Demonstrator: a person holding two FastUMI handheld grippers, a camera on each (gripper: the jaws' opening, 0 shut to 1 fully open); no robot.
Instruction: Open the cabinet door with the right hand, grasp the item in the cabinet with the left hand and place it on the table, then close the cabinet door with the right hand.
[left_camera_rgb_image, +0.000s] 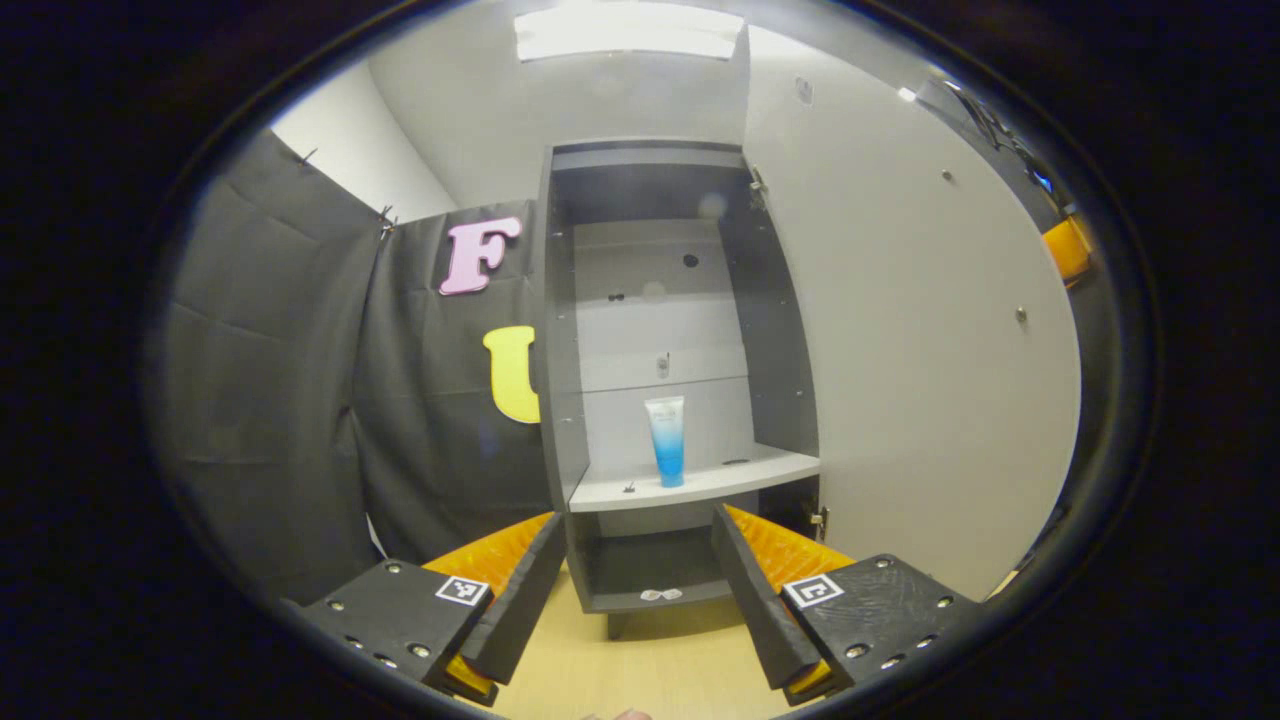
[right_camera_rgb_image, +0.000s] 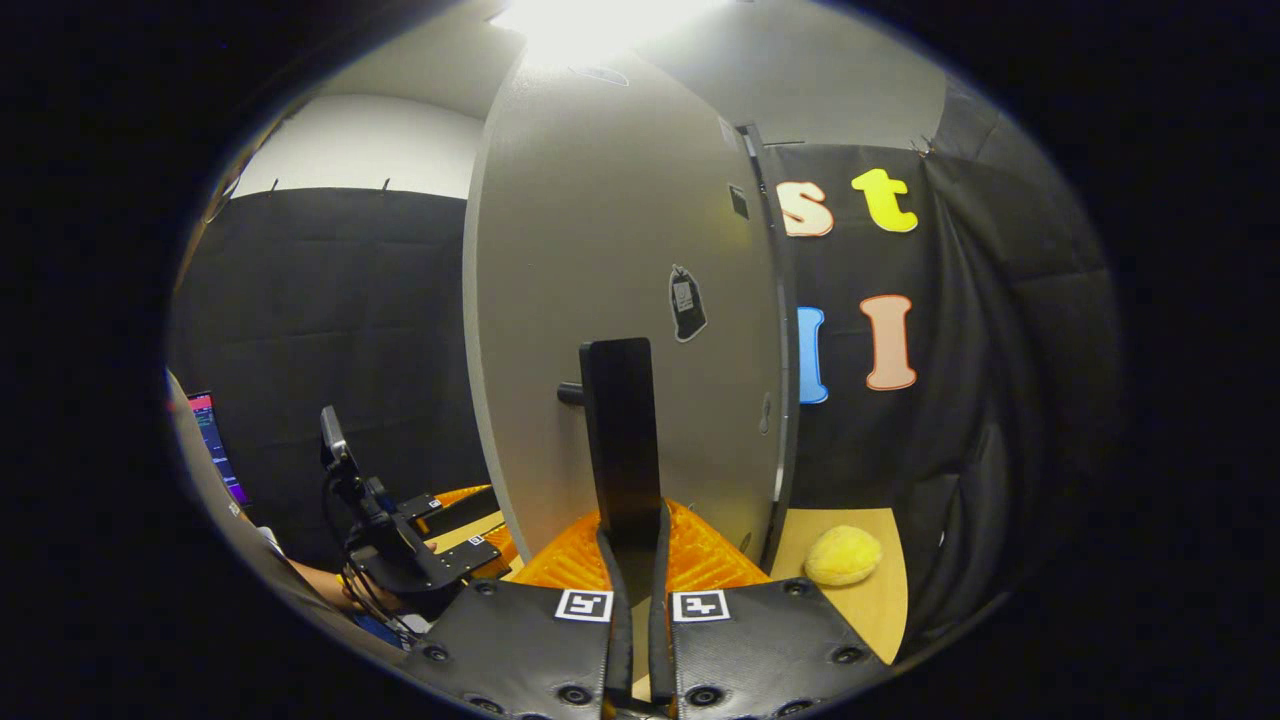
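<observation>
The grey cabinet (left_camera_rgb_image: 560, 330) stands open, its door (left_camera_rgb_image: 920, 380) swung out to the right. A white-and-blue tube (left_camera_rgb_image: 667, 440) stands upright on the middle shelf (left_camera_rgb_image: 720, 482). My left gripper (left_camera_rgb_image: 636, 516) is open in front of the cabinet, well short of the tube, with nothing between its fingers. In the right gripper view, my right gripper (right_camera_rgb_image: 633, 540) is shut on the door's upright black handle (right_camera_rgb_image: 620, 430), against the door's outer face (right_camera_rgb_image: 600, 250). The left gripper (right_camera_rgb_image: 440, 520) also appears there at lower left, held by a hand.
A yellow plush ball (right_camera_rgb_image: 843, 556) lies on the wooden table (right_camera_rgb_image: 885, 600) to the right of the door. The lower cabinet compartment (left_camera_rgb_image: 645, 570) holds a small pale object. A lit screen (right_camera_rgb_image: 215, 440) sits at the far left. The table (left_camera_rgb_image: 650, 670) runs under the left gripper.
</observation>
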